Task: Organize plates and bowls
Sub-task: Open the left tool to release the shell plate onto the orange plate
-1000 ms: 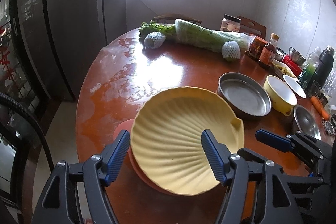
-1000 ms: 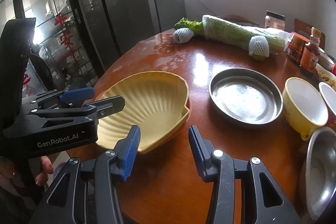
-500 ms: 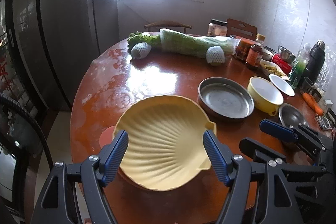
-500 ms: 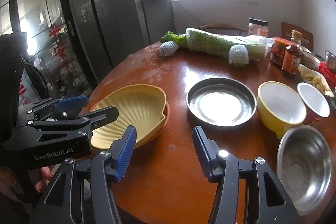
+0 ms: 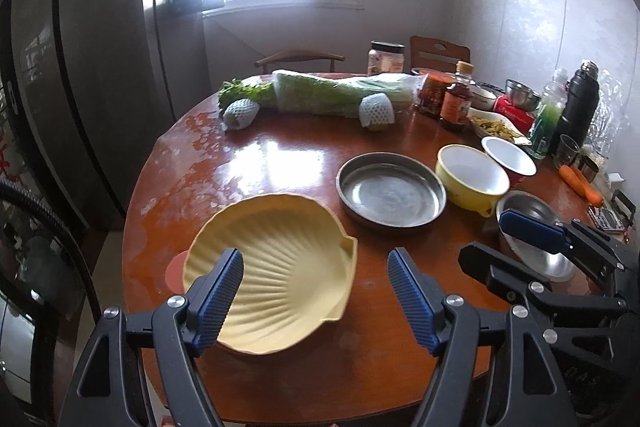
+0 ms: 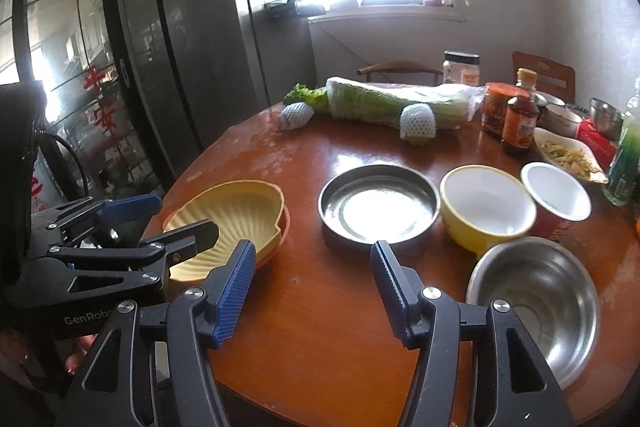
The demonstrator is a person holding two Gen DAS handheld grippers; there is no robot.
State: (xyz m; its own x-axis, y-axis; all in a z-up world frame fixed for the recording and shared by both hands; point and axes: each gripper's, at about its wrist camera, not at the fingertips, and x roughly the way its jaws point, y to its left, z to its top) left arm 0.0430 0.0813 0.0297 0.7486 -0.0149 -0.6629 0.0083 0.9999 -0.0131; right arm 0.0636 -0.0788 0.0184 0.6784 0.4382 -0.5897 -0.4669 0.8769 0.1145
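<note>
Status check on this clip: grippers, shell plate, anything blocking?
Left gripper open, empty. Right gripper open, empty, jaws just widened. Yellow shell plate stacked on orange plate. Nothing in the way.

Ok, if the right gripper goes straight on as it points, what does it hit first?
Probably bare table. The right gripper is open and empty, aimed downward at the wood between the shell dish and steel bowl; the steel pan lies beyond.
</note>
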